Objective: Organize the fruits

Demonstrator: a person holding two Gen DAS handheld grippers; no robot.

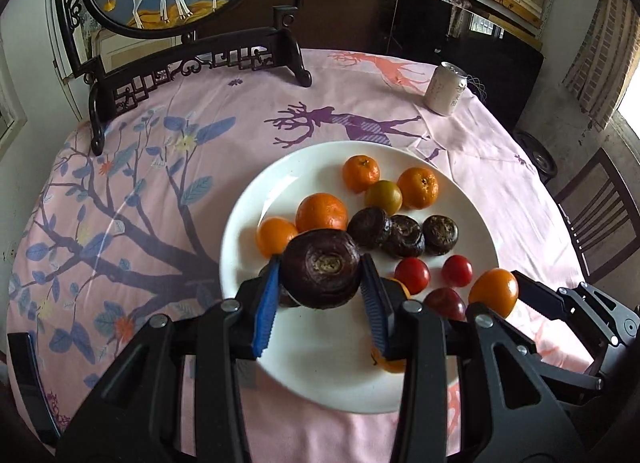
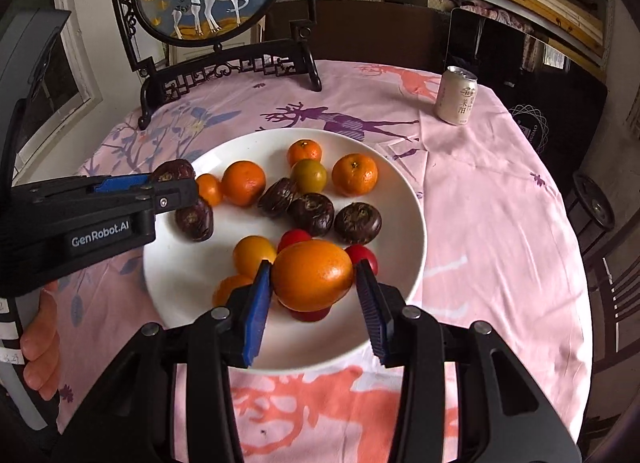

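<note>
A white plate (image 1: 344, 363) on the pink tablecloth carries several mandarins (image 1: 322, 211), three dark water chestnuts (image 1: 405, 235), a greenish fruit (image 1: 383, 197) and red cherry tomatoes (image 1: 412, 275). My left gripper (image 1: 320, 263) is shut on another dark water chestnut (image 1: 322, 269), held above the plate's near left part. My right gripper (image 2: 313, 265) is shut on an orange fruit (image 2: 312, 275) above the tomatoes at the plate's near side (image 2: 416, 223). In the right wrist view the left gripper (image 2: 172, 179) with its chestnut (image 2: 174, 171) reaches in from the left.
A pale drink can (image 1: 446, 89) stands at the table's far right. A round deer picture in a dark carved wooden stand (image 1: 192, 63) fills the far left. A dark chair (image 1: 600, 215) sits beyond the right edge. A person's hand (image 2: 40, 343) grips the left tool.
</note>
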